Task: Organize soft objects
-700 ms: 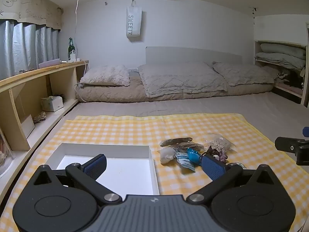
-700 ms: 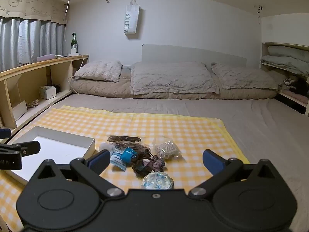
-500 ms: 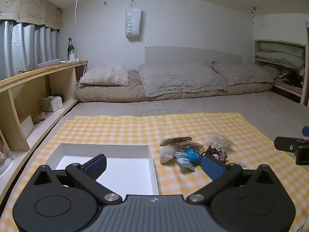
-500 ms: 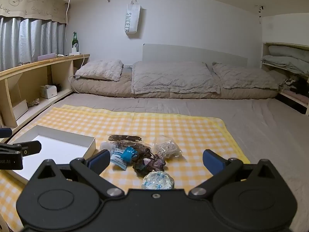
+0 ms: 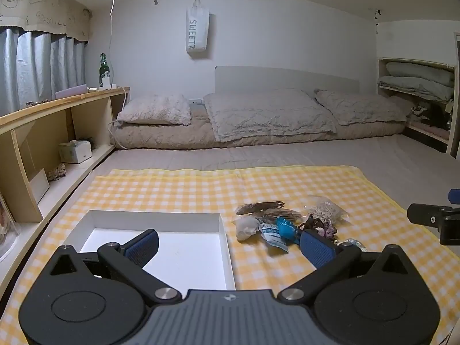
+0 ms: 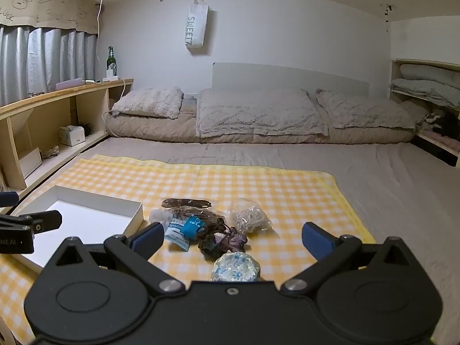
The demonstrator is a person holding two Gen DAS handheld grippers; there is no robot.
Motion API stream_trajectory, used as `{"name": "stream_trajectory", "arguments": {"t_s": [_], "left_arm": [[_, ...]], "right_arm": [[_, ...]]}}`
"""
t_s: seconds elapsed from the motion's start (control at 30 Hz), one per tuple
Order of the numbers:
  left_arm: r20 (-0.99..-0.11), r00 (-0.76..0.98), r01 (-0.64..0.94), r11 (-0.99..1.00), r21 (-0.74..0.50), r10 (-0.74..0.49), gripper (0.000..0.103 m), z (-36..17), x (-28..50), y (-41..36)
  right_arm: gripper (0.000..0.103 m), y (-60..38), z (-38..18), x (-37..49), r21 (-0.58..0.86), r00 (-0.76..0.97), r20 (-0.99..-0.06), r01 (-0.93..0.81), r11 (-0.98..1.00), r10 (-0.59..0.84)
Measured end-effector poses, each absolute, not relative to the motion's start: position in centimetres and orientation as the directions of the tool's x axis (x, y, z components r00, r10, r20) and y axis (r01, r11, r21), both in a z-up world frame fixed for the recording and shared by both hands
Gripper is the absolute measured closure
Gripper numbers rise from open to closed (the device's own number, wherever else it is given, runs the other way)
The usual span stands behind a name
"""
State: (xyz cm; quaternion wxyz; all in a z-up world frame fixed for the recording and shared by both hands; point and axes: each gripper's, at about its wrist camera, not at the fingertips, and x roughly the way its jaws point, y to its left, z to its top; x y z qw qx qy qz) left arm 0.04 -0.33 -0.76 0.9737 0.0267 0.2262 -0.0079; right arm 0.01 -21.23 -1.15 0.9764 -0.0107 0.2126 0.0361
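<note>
Landmark: box point(image 6: 135, 220), sitting on the blanket point(image 6: 258, 184) at its left part. Pile of soft items point(image 6: 207, 224) lies on the blanket just right of the box. Round pouch point(image 6: 235, 267) lies nearest the camera, in front of the pile. Bedding point(image 6: 258, 115) lies well behind the box. Shelf unit point(image 6: 57, 109) stands left of it.

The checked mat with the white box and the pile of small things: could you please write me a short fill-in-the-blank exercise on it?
1. The white box lies on a mat checked white and ____.
2. The box holds ____.
3. The pile of soft items lies to the ____ of the box in both views.
4. Both the left tongs and the right tongs stand ____, gripping nothing.

Missing words: yellow; nothing; right; open
</note>
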Motion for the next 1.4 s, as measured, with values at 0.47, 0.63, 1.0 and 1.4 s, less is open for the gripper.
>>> {"name": "stream_trajectory", "arguments": {"t_s": [0.47,0.63,1.0,1.4], "left_arm": [[-0.451,0.893,0.032,0.999,0.041,-0.01,0.0,-0.6,0.22,-0.28],[-0.451,0.893,0.035,0.998,0.044,-0.011,0.0,-0.59,0.23,-0.32],[-0.451,0.892,0.042,0.998,0.052,-0.014,0.0,-0.46,0.27,-0.32],[-0.451,0.892,0.042,0.998,0.052,-0.014,0.0,-0.5,0.26,-0.36]], "right_arm": [[0.0,-21.19,-1.53,0.37,-0.002,0.904,-0.421,-0.078,0.997,0.07],[0.0,-21.21,-1.43,0.33,-0.001,0.903,-0.423,-0.079,0.997,0.071],[0.0,-21.17,-1.66,0.43,0.001,0.902,-0.425,-0.082,0.997,0.074],[0.0,-21.19,-1.64,0.45,0.002,0.901,-0.427,-0.082,0.997,0.075]]}}
